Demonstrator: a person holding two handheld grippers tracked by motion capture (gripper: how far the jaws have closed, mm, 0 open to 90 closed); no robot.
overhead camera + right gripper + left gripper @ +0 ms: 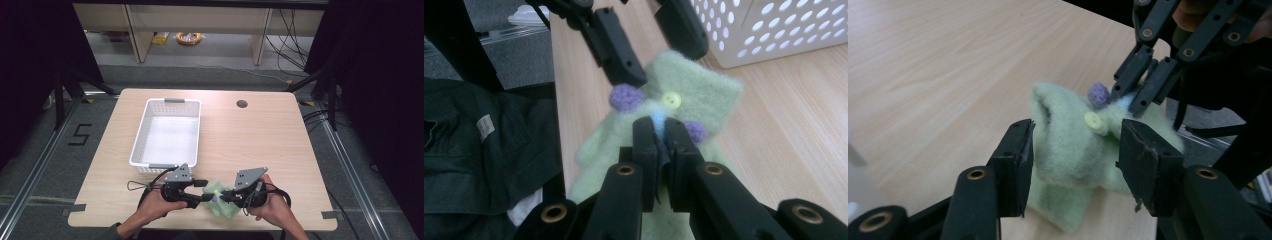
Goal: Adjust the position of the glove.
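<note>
Fleece, pale green and floppy: the soft mitten lies on the wooden surface just before the white perforated basket. Right gripper pinches its blue trim; left gripper fingers straddle the cuff, not yet pressing. Light, limp; grip thick edges.
</note>
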